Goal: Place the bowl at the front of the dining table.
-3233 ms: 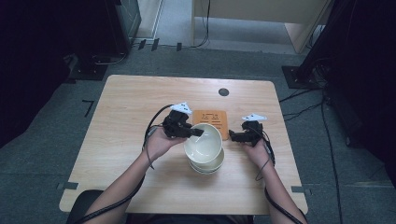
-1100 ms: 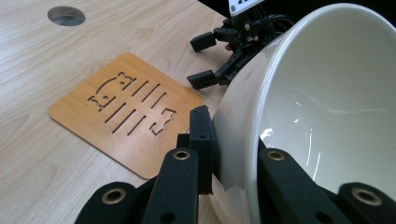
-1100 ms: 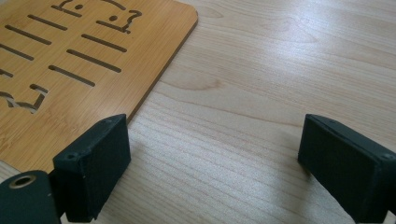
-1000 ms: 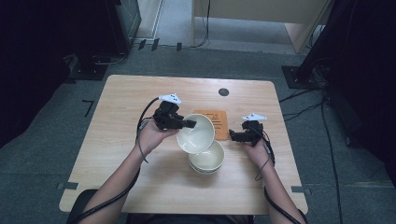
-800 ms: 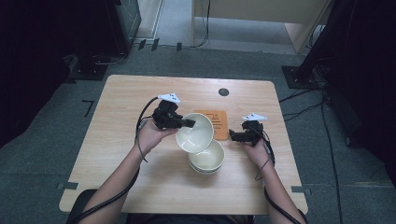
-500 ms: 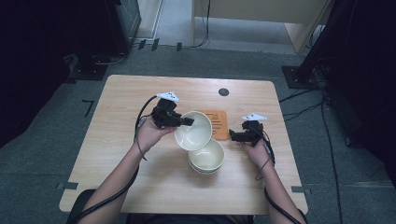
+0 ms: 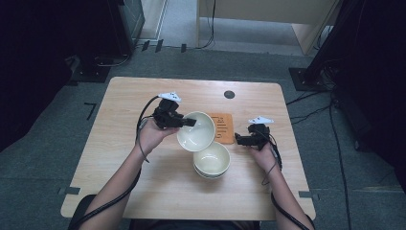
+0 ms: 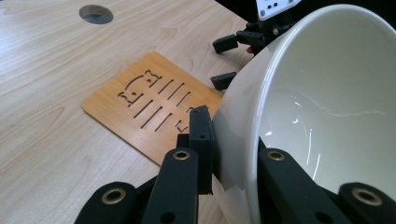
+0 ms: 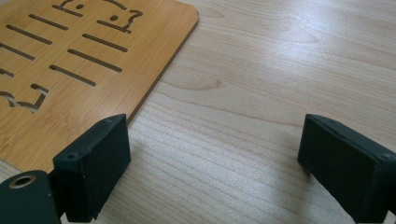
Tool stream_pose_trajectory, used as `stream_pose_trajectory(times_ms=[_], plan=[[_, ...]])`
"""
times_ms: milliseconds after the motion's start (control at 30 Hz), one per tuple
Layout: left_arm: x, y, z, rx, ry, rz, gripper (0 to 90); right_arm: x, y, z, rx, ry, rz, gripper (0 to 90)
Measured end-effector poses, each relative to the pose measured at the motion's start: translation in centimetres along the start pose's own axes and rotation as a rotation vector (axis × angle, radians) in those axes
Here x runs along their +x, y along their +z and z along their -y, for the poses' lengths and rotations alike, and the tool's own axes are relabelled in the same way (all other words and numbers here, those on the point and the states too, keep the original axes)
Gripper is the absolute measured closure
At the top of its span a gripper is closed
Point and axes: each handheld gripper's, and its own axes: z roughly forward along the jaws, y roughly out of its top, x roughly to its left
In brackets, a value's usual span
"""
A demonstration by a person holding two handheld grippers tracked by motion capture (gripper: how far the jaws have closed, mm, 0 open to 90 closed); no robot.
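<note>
My left gripper [image 7: 187, 122] is shut on the rim of a white bowl [image 7: 196, 132], lifted off the table and tilted. In the left gripper view its pads [image 8: 201, 144] clamp the bowl [image 8: 327, 116] wall, one jaw outside and one inside. A stack of white bowls [image 7: 211, 161] rests on the table just below and right of the lifted one. My right gripper [image 7: 238, 140] stands open by the right edge of the wooden trivet [image 7: 222, 127], nothing between its fingers [image 9: 93, 163]. The trivet [image 9: 70, 60] lies at the left in the right gripper view.
The light wooden table [image 7: 119, 158] has a round cable hole [image 7: 229, 95] near its far edge. The trivet [image 8: 149, 102] has a cat-shaped cutout and slots. Cables trail from both grippers. Dark stands and cables sit on the floor around the table.
My left gripper has lifted the top bowl off the stack and carried it up and slightly left, tilting it. The right gripper has stayed in place.
</note>
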Motion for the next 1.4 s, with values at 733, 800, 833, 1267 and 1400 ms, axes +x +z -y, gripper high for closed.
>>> stream_pose_trajectory(times_ms=[733, 800, 833, 1267, 1400], plan=[[1.8, -0.3, 0.4, -0.013, -0.043, -0.021, 82.8, 0.0, 0.0, 0.0, 0.000, -0.005, -0.001, 8.5], [1.9, -0.3, 0.4, -0.014, -0.047, -0.023, 82.8, 0.0, 0.0, 0.0, 0.000, -0.005, -0.002, 8.5], [2.0, -0.3, 0.4, -0.015, -0.049, -0.024, 82.8, 0.0, 0.0, 0.0, 0.000, -0.004, -0.003, 8.5], [3.0, -0.5, 1.2, -0.014, -0.075, -0.040, 82.8, 0.0, 0.0, 0.0, 0.001, -0.005, -0.006, 8.5], [3.4, -0.4, 1.4, -0.014, -0.082, -0.049, 82.8, 0.0, 0.0, 0.0, 0.002, -0.007, -0.006, 8.5]])
